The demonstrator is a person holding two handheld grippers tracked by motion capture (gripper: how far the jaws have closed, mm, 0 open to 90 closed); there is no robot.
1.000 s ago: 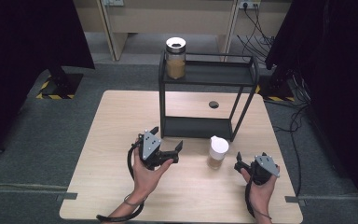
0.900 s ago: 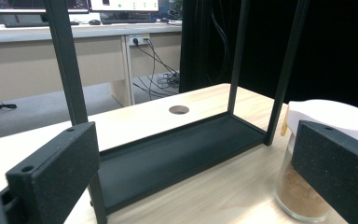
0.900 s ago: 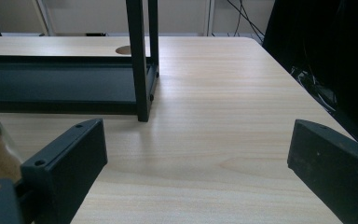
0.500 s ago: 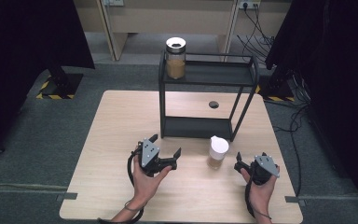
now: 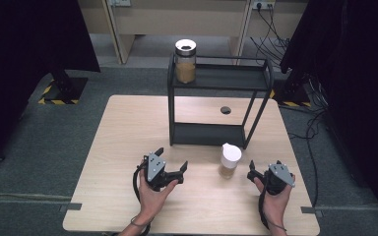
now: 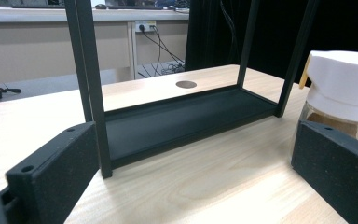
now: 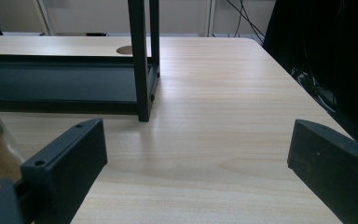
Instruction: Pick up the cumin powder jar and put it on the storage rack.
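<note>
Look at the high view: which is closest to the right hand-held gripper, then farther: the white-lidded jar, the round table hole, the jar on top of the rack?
From the right hand-held gripper:
1. White-lidded jar, beside it on the table.
2. Round table hole, behind the rack's bottom shelf.
3. Black-lidded jar, on the rack's top shelf, far left corner.

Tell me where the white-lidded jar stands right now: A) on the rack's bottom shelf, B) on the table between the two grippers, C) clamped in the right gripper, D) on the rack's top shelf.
B: the white-lidded jar stands on the table, with the left gripper and the right gripper open on either side.

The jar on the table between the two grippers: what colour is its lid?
White lid, clearest in the left gripper view.
</note>
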